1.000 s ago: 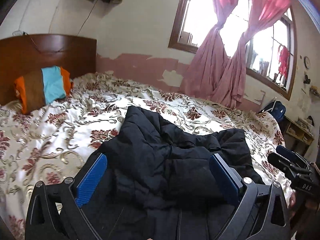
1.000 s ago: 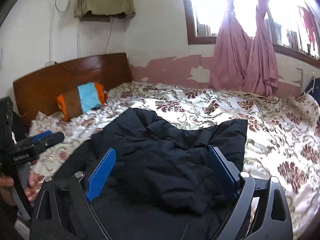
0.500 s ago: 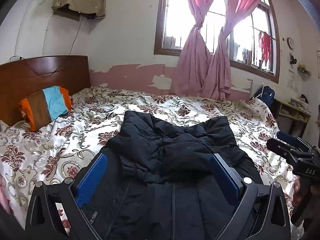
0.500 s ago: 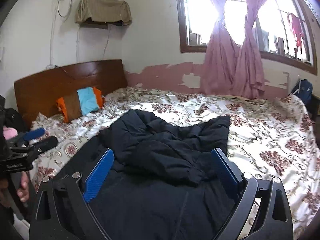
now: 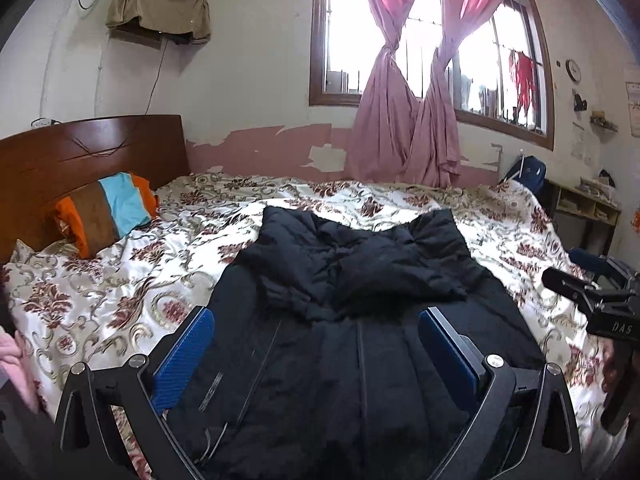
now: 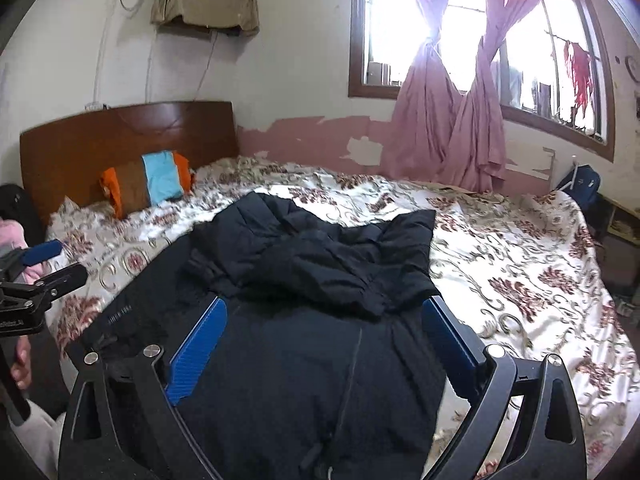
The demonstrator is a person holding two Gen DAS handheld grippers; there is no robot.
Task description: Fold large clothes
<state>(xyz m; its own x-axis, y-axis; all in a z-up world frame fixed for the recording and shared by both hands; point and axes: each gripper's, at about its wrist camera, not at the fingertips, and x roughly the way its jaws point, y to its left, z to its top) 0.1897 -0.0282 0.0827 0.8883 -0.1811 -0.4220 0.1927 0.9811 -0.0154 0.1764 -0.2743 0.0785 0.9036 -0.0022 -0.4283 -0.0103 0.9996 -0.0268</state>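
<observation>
Black padded coat (image 5: 352, 320) is spread lengthwise on the bed (image 5: 120, 300), its lower part toward the near edge and its upper part bunched and folded over itself toward the middle of the bed. The floral bedcover (image 6: 520, 280) is left bare on both sides of the coat. The left claw (image 5: 316, 344) is held spread above the near part of the coat, its blue pads (image 5: 184, 360) well apart and nothing gripped between them. The right claw (image 6: 324, 344) is likewise held wide apart over the coat, with nothing pinched; whether either claw touches the fabric cannot be told. Each claw is seen from the other's view at the frame edge. A striped orange, brown and blue pillow (image 5: 106, 212) is leaned against the wooden headboard (image 5: 80, 152) at the far left corner of the bed. Pink curtains (image 6: 452, 136) are knotted at the window (image 6: 384, 32) beyond the far edge.
</observation>
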